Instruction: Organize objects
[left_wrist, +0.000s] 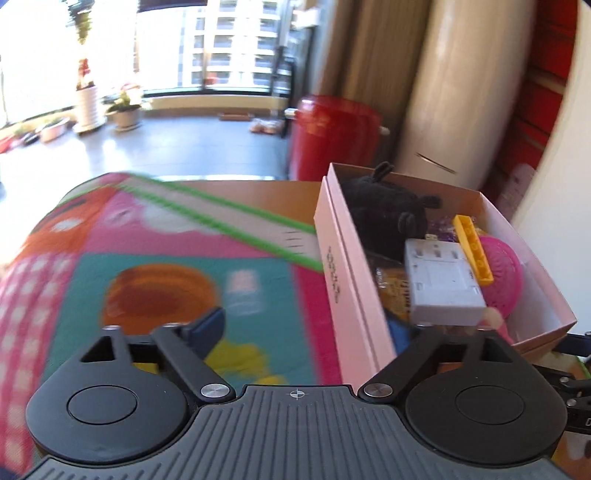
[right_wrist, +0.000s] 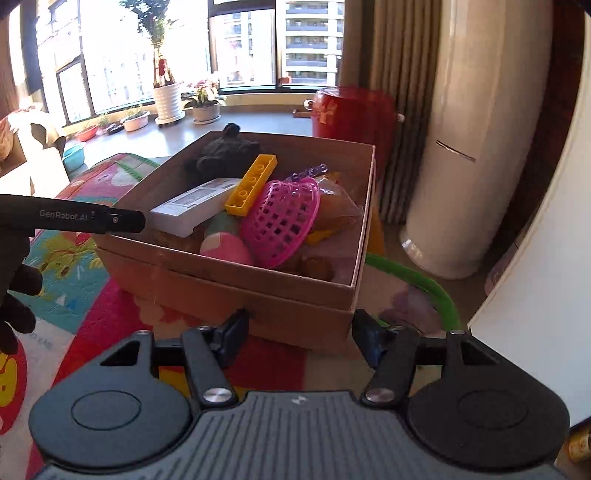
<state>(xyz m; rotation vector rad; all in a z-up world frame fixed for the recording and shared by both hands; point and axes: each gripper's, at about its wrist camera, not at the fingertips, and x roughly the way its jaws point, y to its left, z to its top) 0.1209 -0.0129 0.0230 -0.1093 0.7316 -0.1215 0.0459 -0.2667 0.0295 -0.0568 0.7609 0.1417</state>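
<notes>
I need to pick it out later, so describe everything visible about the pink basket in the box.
The pink basket is a heart-shaped open lattice that looks like glossy plastic, with a solid rim. It lies tilted on its side in the cardboard box, hollow side turned away, propped on other toys. A yellow building brick leans against its upper edge; a pink and green toy sits beside it. Neither pair of tongs touches it.

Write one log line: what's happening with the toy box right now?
stage: toys in box | left gripper: open, empty | right gripper: open, empty, facing box | on top: pink basket, yellow brick
</notes>
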